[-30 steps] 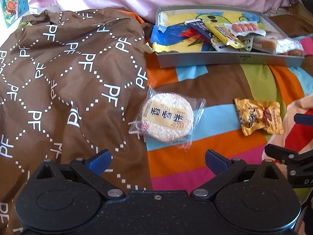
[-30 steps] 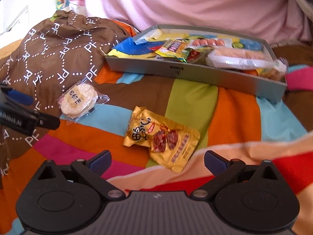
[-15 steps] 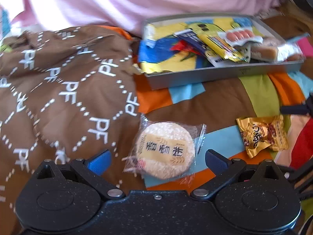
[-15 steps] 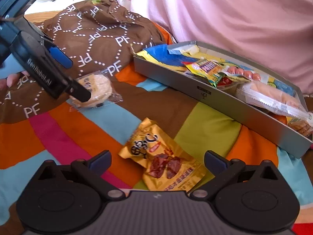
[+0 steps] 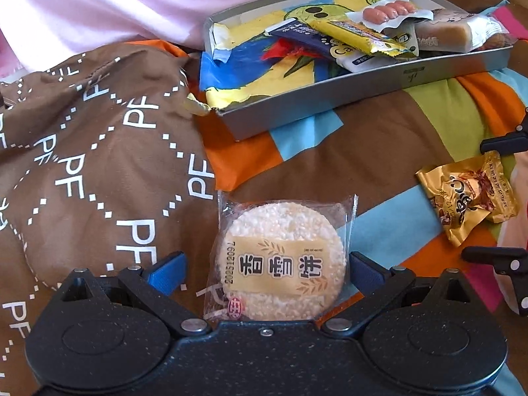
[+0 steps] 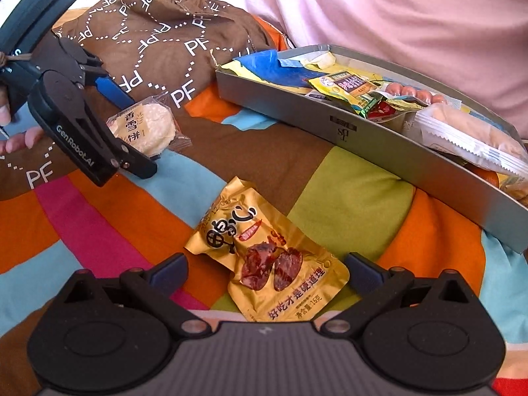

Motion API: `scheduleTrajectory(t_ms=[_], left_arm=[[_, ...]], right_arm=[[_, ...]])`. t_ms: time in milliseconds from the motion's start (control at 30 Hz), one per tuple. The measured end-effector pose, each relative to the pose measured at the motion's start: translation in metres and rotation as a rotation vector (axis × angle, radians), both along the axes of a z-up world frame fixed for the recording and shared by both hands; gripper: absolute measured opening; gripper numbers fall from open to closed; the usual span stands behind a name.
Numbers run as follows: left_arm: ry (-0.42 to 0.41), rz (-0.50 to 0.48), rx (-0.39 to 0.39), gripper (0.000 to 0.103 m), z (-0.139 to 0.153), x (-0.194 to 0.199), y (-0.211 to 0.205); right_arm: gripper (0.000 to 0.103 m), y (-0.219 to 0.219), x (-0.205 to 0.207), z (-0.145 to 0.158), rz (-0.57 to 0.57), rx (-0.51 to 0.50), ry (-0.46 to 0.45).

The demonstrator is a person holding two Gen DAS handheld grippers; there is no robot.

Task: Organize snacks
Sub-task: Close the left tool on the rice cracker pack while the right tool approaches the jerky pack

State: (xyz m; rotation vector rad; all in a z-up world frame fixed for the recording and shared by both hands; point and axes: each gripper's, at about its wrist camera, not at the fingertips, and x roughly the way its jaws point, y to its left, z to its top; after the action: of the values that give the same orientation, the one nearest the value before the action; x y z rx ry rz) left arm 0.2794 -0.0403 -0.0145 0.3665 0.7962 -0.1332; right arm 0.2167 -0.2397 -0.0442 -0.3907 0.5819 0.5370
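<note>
Grey metal tray is the landmark, sitting on a striped multicolour blanket w/ a pink cloth behind it. Inside the tray: a yellow snack bar, a pack of small sausages, a wrapped cake and other packets over a colourful liner.

Rice cracker, round, in clear wrap w/ a tan label, lies on the blanket in front of the tray's left end, right at the edge of a brown "PF" cloth. Left gripper is spread wide around it, one blue pad each side; the right pad looks to touch the wrapper's edge, the left pad is apart from it, not squeezing.

Gold jerky pouch lies in front of the tray's middle, well apart from the cracker. Right gripper is released too, fingers either side of the pouch, no grip on it. Fingertips of a hand show behind the left gripper in the right wrist view.
</note>
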Motion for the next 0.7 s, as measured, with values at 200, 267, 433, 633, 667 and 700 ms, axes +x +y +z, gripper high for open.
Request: scheduleTrajectory(t_ms=[200, 267, 433, 633, 667, 700], left_arm=[[0.014, -0.003, -0.028, 0.099, -0.001, 0.003, 0.001], [0.028, -0.014, -0.067, 0.095, -0.001, 0.003, 0.003], [0.03, -0.036, -0.099, 0.088, -0.001, 0.0, 0.003], [0.074, -0.06, -0.17, 0.084, 0.0, -0.004, 0.0], [0.079, -0.067, -0.174, 0.084, 0.001, -0.007, 0.0], [0.086, -0.074, -0.183, 0.083, 0.001, -0.01, -0.001]], right_arm=[[0.101, 0.0, -0.002, 0.002, 0.029, 0.009, 0.007], [0.097, 0.001, -0.004, 0.003, 0.051, 0.006, 0.013], [0.088, 0.006, -0.012, 0.003, 0.091, -0.009, 0.026], [0.073, 0.01, -0.019, 0.004, 0.099, -0.024, 0.06], [0.072, 0.011, -0.02, 0.004, 0.103, -0.027, 0.066], [0.072, 0.012, -0.021, 0.005, 0.107, -0.028, 0.075]])
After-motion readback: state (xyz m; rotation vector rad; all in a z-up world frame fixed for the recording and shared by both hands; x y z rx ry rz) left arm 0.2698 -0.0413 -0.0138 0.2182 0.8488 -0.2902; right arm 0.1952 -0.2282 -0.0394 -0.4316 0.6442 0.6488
